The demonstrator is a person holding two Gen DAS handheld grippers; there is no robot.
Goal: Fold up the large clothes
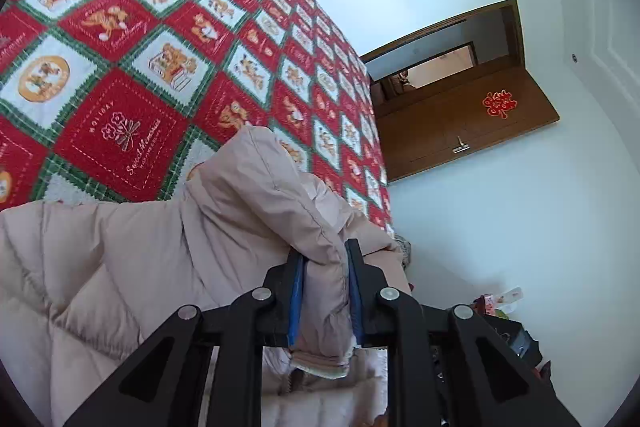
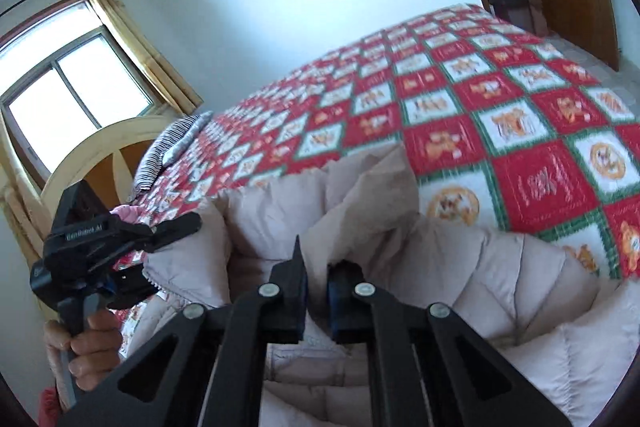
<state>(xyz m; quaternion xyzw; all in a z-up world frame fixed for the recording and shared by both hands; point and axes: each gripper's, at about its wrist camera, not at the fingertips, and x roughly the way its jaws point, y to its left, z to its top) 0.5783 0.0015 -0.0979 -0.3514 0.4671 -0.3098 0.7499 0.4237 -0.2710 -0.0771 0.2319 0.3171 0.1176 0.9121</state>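
Left wrist view had the left gripper (image 1: pixel 325 291) pinching a thick fold of the beige puffer coat (image 1: pixel 120 267), lifted off the bed (image 1: pixel 140 27) with its red checked quilt. Right gripper (image 2: pixel 317 297) was clamped on another bunch of the coat, which mostly lay on the near end of the bed. A brown door (image 1: pixel 460 115) stood open behind.

A home bedroom: ahead of the hand-held gripper spreads a bed (image 2: pixel 460 99) under a red, white and green quilt, with a curved wooden headboard (image 2: pixel 100 147), a curtained window (image 2: pixel 68 87) behind it and a brown wooden door (image 1: pixel 472 131) beyond.
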